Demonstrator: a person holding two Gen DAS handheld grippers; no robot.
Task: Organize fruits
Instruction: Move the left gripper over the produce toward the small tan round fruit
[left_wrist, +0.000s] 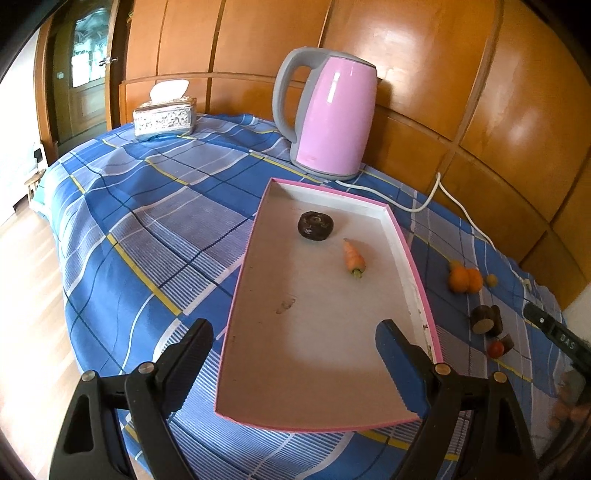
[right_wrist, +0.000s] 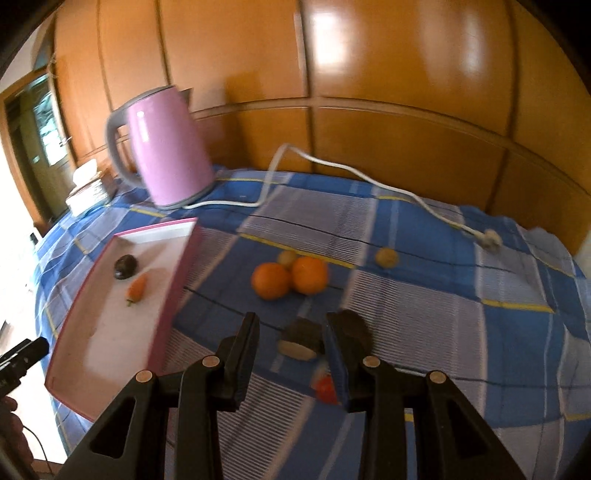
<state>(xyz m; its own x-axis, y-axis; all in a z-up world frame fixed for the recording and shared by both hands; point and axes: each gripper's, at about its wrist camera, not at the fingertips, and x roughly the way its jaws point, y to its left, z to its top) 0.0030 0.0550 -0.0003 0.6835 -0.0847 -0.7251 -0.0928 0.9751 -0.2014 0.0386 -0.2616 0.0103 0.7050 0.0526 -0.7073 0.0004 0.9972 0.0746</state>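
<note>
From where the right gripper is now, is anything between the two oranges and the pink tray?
Nothing visible lies on the cloth between the two oranges and the pink tray; only the tray's raised side wall must be cleared. The right gripper holds nothing. Brown pieces lie before it, short of the oranges.

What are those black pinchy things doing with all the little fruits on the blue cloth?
A person is sorting toy food into the pink tray. A carrot and a dark round piece already lie inside. The left gripper hangs wide open over the tray's near end, holding nothing. The right gripper is out over the cloth with a narrow gap, empty, above the brown pieces. Two oranges wait beside the tray.
</note>
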